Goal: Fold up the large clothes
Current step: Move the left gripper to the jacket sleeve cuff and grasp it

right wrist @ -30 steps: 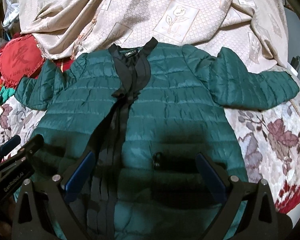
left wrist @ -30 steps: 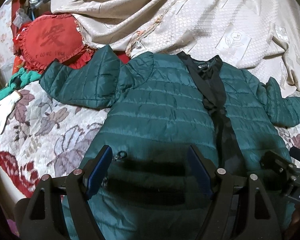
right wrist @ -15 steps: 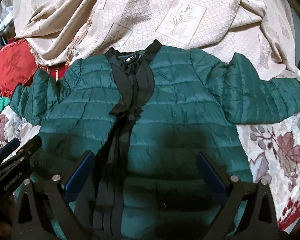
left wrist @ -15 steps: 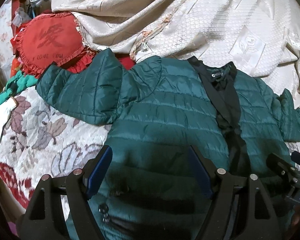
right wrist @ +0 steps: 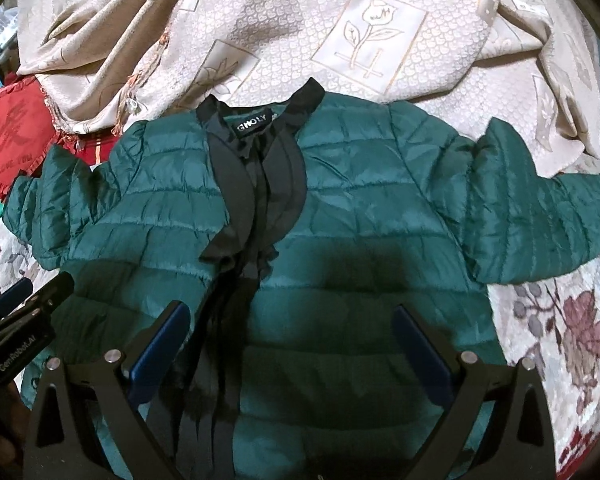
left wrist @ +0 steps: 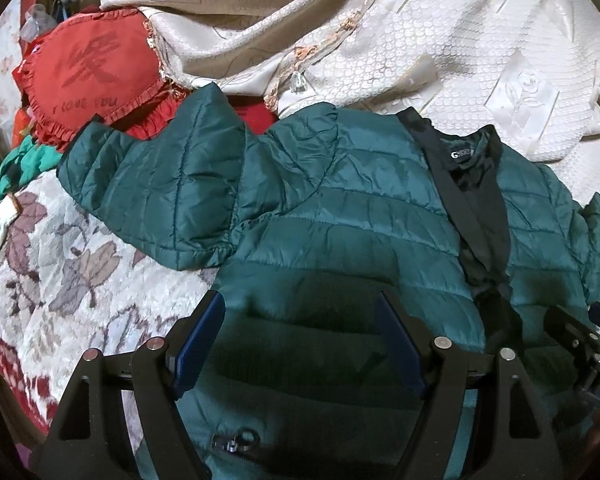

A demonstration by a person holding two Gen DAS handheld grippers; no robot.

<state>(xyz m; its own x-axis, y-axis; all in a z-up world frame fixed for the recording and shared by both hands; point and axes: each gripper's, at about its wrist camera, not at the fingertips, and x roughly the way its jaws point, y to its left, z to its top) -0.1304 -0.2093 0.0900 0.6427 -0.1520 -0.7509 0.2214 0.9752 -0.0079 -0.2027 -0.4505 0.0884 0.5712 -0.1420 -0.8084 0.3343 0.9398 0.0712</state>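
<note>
The green jacket (right wrist: pixel 340 200) lies spread front-up on the bed (left wrist: pixel 80 272), unfolded; both the left gripper (left wrist: pixel 300 344) and right gripper (right wrist: pixel 292 344) hover over it, fingers spread, empty. Next, I judge, each must reach a sleeve to fold inward

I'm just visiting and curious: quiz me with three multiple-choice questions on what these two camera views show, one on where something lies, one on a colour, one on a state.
1. Where is the red cushion?
A. beyond the jacket's sleeve on the left of the picture
B. on top of the jacket's collar
C. between a gripper's fingers

2. What colour is the quilted jacket?
A. beige
B. dark green
C. red

3. How does the left gripper stand?
A. shut on the collar
B. shut on a sleeve
C. open, holding nothing

Answers:
1. A: in the left wrist view it lies past that spread sleeve.
2. B: green quilting with a black front band.
3. C: its blue pads stand wide apart over the jacket.
</note>
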